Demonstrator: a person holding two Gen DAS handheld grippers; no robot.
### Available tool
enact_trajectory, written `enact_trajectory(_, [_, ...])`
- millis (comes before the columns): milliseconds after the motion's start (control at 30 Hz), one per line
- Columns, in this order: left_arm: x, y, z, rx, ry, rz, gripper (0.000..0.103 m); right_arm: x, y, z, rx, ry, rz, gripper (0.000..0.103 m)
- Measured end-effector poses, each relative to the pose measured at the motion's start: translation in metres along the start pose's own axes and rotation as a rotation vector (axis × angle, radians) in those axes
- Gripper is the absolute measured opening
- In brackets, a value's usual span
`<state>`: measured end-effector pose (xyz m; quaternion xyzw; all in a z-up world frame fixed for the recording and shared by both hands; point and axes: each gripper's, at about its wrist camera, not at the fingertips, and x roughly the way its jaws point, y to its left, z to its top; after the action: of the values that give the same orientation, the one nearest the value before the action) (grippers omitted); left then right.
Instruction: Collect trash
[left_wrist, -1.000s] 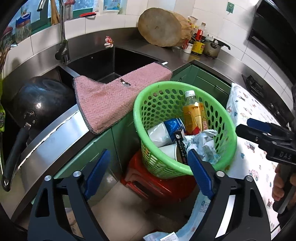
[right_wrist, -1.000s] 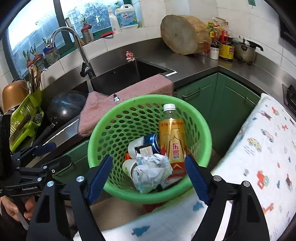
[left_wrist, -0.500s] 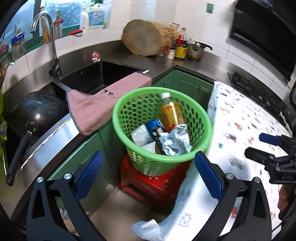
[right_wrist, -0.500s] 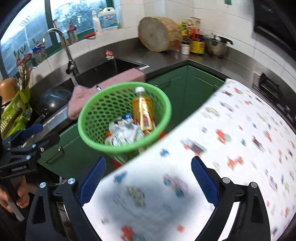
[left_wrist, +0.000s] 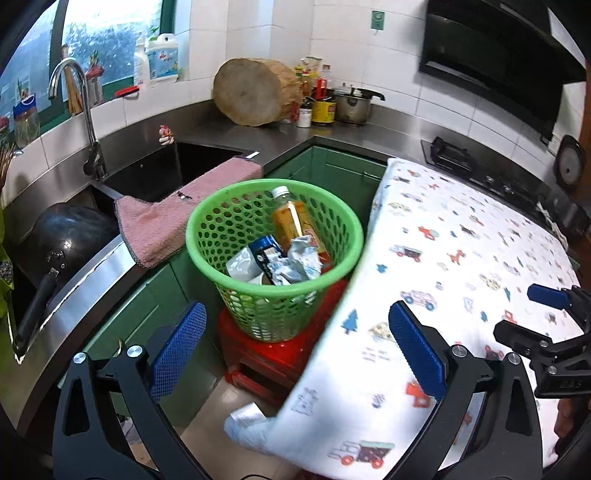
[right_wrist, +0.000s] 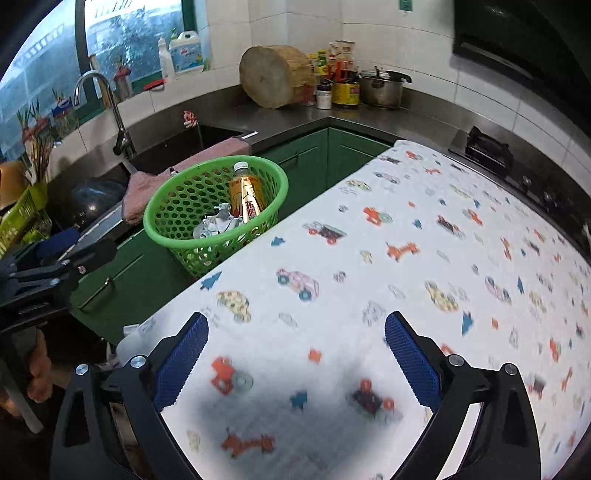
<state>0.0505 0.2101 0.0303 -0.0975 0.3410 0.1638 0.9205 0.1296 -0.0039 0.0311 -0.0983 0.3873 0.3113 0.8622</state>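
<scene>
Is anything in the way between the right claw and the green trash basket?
Yes. The table with the patterned cloth lies under and ahead of the right claw, and its edge hides the lower side of the green basket. The claw's jaws are opening, with nothing between them.

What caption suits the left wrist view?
Open left gripper above a green basket holding a bottle and crumpled paper.

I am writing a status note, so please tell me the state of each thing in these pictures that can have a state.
Left tool: open, nothing between the pads.
Right tool: opening, nothing between the pads.
Basket: upright on a red stool, holding trash.
Bottle: in the basket, leaning, cap on.
Crumpled paper: in the basket.
Towel: draped over the sink edge.
Faucet: no water visible.
Tablecloth: spread, no trash on it.
</scene>
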Motion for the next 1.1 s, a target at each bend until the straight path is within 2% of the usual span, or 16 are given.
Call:
enact_trajectory(267, [-0.016, -0.020, -0.022, 0.037, -0.002, -0.023, 0.098, -0.032, -0.010, -0.034, 0.051, -0.050, -0.049, 0.094])
enact_trajectory(533, [-0.025, -0.033, -0.036, 0.068, -0.007, -0.028, 0.098, -0.038, -0.025, -0.059, 0.117, -0.040, -0.045, 0.095])
enact_trajectory(833, [-0.031, -0.049, -0.045, 0.129, -0.017, 0.016, 0.098, -0.041, -0.030, -0.066, 0.141, -0.048, -0.051, 0.095])
enact_trajectory(1100, [-0.032, -0.046, -0.047, 0.102, 0.004, -0.016, 0.098, -0.044, -0.031, -0.067, 0.143, -0.057, -0.051, 0.095])
